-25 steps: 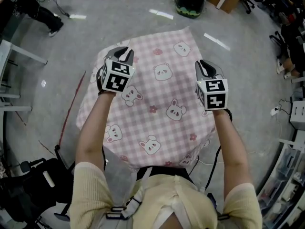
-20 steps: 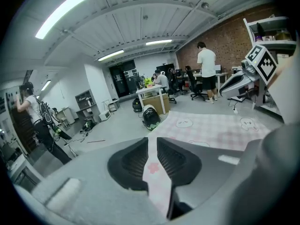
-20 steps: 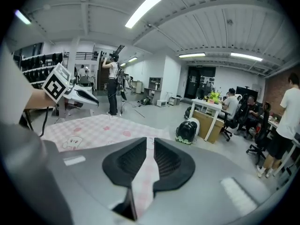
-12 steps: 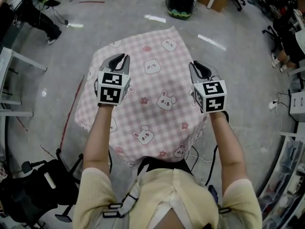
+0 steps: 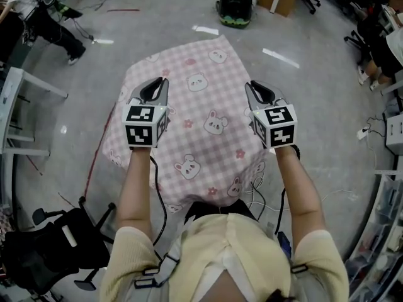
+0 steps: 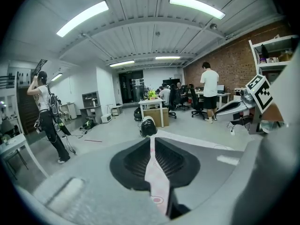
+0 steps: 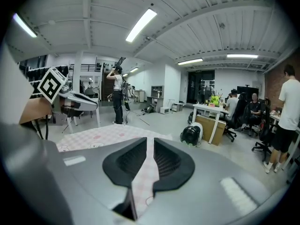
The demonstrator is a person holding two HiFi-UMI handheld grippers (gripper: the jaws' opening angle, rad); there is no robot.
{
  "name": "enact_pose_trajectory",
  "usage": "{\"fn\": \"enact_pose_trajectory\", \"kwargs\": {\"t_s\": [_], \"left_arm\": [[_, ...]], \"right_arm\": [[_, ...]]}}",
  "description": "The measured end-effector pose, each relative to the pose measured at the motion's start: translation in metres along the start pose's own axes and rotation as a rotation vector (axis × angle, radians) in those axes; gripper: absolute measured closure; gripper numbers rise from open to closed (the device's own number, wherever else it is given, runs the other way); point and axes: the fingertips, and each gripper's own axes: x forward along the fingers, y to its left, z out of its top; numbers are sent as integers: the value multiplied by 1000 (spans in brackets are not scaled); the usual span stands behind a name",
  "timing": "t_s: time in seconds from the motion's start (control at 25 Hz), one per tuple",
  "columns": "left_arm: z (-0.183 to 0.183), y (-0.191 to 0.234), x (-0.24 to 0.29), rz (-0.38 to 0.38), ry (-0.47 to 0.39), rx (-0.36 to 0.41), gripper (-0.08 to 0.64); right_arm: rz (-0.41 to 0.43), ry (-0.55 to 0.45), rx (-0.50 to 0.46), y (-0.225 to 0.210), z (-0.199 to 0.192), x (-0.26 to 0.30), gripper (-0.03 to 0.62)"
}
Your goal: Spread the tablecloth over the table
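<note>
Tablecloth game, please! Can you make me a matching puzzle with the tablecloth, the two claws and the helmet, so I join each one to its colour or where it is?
Things:
1. tablecloth
2. left claw
3. right claw
4. helmet

Match with:
A. on the floor, past the cloth's far corner
B. pink checks with bears and bunnies
C. shut on the cloth's right edge
D. shut on the cloth's left edge

Pairs: 1-B, 2-D, 3-C, 4-A
</note>
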Motion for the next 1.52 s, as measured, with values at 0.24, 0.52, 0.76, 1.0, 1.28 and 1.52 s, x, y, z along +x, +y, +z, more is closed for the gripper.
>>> {"fn": "enact_pose_trajectory", "kwargs": {"t_s": [0.24,0.52,0.76,1.0,1.28,1.52], "left_arm": [[-2,-1,-36,34,-31,-43,541],[-4,-23,-54,31,-35,-86,541],[-9,-41,-65,26,-42,-137,541],[-23,-49,-79,50,-36,-188,555],[-41,-53,-86,62,-22,-243,555],[-56,-53,-100,55,-4,-254,554]], "right_arm": [[9,-44,25,12,3,-24,543],[33,-56,66,14,-3,-41,555],[56,-75,79,22,-7,-51,588],[89,-81,118,36,-17,-61,588],[96,-45,152,39,-30,-65,589],[83,-43,172,47,-35,-78,588]]}}
